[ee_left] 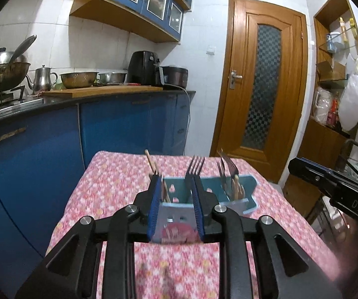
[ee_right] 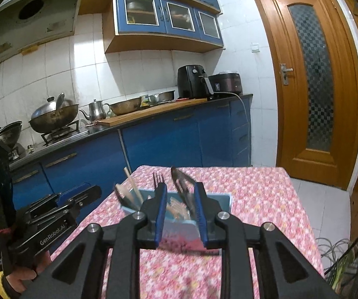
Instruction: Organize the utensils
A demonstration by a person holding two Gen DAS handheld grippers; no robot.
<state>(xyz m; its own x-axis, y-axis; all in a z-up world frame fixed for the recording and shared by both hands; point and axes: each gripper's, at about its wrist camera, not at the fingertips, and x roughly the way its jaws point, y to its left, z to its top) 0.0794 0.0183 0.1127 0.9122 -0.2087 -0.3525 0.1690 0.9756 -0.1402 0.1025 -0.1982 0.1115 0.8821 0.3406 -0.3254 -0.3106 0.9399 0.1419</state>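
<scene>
Your left claw (ee_left: 176, 189) hangs with its blue pads apart, nothing between them, aimed at the teal holder (ee_left: 250, 186) on the desk (ee_left: 109, 186). Your right claw (ee_right: 180, 199) is likewise spread and grips nothing, just above the same holder (ee_right: 225, 199). Inside it, forks (ee_left: 196, 165) stand tines up in the middle and right compartments, and chopsticks (ee_left: 151, 162) lean out of the left one. From the right view a dark spoon-like piece (ee_right: 181, 179) tilts up too, though blur hides what it is. The floral cloth covers the desk.
</scene>
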